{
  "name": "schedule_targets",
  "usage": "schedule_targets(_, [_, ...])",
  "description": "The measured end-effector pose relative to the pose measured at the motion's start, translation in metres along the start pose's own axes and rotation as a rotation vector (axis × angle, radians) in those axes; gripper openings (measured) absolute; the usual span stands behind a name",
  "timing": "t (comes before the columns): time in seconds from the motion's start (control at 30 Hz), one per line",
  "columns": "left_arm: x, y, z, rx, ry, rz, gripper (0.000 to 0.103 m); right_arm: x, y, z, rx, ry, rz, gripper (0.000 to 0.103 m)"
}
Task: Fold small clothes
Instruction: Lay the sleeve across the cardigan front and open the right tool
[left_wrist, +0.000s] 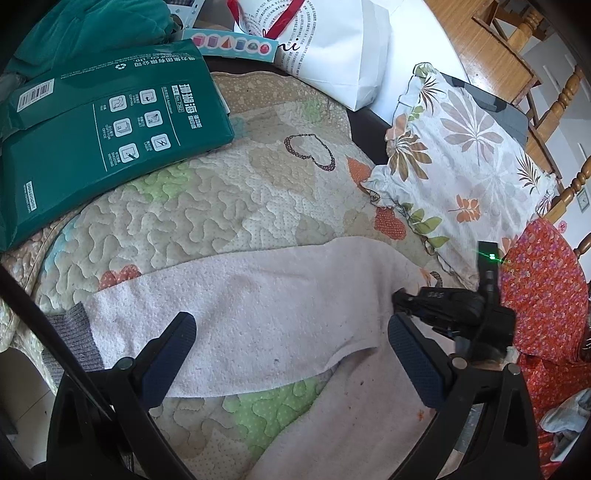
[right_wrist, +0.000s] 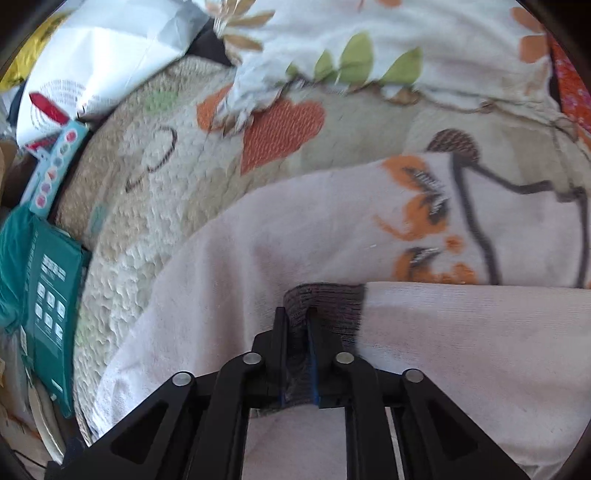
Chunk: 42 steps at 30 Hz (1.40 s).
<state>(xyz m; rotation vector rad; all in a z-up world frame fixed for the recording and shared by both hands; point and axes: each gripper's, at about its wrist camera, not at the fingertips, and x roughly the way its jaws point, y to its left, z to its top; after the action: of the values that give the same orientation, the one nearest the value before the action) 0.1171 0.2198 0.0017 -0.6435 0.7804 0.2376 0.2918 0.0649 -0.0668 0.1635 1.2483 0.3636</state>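
A pale pink small garment (left_wrist: 258, 306) lies spread on the quilted mat (left_wrist: 207, 206); one grey cuff (left_wrist: 70, 332) shows at its left end. My left gripper (left_wrist: 291, 321) hovers just above the pink cloth, its jaws wide open with nothing between them. To its right, my right gripper (left_wrist: 399, 297) reaches down to the garment's edge. In the right wrist view my right gripper (right_wrist: 296, 312) is shut on a grey ribbed cuff (right_wrist: 332, 299) of a pink sleeve (right_wrist: 461, 350) laid over the garment's body. An orange flower print (right_wrist: 421, 206) shows further out.
A green paper package (left_wrist: 103, 122) lies on the mat's far left. A white paper bag (left_wrist: 332, 48) stands behind. A leaf-print pillow (left_wrist: 461, 147) and a red floral cloth (left_wrist: 546, 288) sit to the right, with wooden chairs (left_wrist: 565, 96) beyond.
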Motion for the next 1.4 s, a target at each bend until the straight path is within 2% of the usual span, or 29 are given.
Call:
schedule_targets(0.07, [-0.001,0.002,0.001,-0.002,-0.009,0.003,0.103,0.001,0.005,0.0,-0.03,-0.007,-0.017,0.018])
schedule_targets(0.17, [-0.009,0.013,0.006,-0.024,-0.04,0.016,0.103,-0.019,0.016,-0.003,-0.073,-0.063,0.011,0.024])
schedule_targets(0.33, [-0.042,0.057,0.018,-0.138,-0.124,0.037,0.103,-0.061,0.056,-0.028,-0.257,-0.125,-0.011,0.028])
schedule_targets(0.43, [-0.078,0.087,0.022,-0.209,-0.197,0.075,0.103,-0.076,0.087,-0.06,-0.353,-0.106,0.056,0.034])
schedule_targets(0.5, [-0.112,0.103,0.022,-0.232,-0.249,0.072,0.103,-0.077,0.116,-0.088,-0.436,-0.073,0.108,0.036])
schedule_targets(0.57, [-0.144,0.115,0.019,-0.228,-0.305,0.073,0.103,-0.074,0.143,-0.115,-0.526,-0.046,0.137,0.047])
schedule_targets(0.63, [-0.169,0.124,0.015,-0.207,-0.351,0.107,0.103,-0.065,0.179,-0.146,-0.642,-0.016,0.167,0.052])
schedule_targets(0.73, [-0.195,0.14,0.01,-0.197,-0.361,0.141,0.103,-0.044,0.228,-0.195,-0.819,0.018,0.182,0.054])
schedule_targets(0.83, [-0.212,0.161,0.004,-0.239,-0.364,0.143,0.103,-0.026,0.265,-0.238,-0.96,0.04,0.178,0.056])
schedule_targets(0.97, [-0.224,0.181,-0.003,-0.283,-0.381,0.171,0.103,-0.005,0.299,-0.28,-1.129,0.051,0.138,0.066])
schedule_targets(1.07, [-0.223,0.186,-0.006,-0.301,-0.365,0.163,0.103,0.018,0.313,-0.298,-1.21,0.067,0.061,0.067])
schedule_targets(1.1, [-0.223,0.185,-0.006,-0.298,-0.363,0.161,0.103,0.024,0.315,-0.304,-1.238,0.041,0.015,0.066])
schedule_targets(1.13, [-0.222,0.183,-0.006,-0.294,-0.362,0.162,0.103,0.026,0.316,-0.308,-1.254,0.001,-0.037,0.052])
schedule_targets(1.17, [-0.221,0.181,-0.006,-0.288,-0.361,0.162,0.103,0.026,0.316,-0.309,-1.246,-0.028,-0.068,0.031])
schedule_targets(1.23, [-0.22,0.175,-0.006,-0.276,-0.358,0.156,0.103,0.016,0.313,-0.296,-1.158,-0.028,-0.029,0.009])
schedule_targets(1.3, [-0.219,0.166,-0.005,-0.264,-0.357,0.142,0.103,-0.001,0.304,-0.275,-1.064,-0.057,0.017,0.009])
schedule_targets(1.4, [-0.211,0.145,-0.002,-0.228,-0.336,0.108,0.103,-0.044,0.28,-0.224,-0.896,-0.14,0.07,0.009])
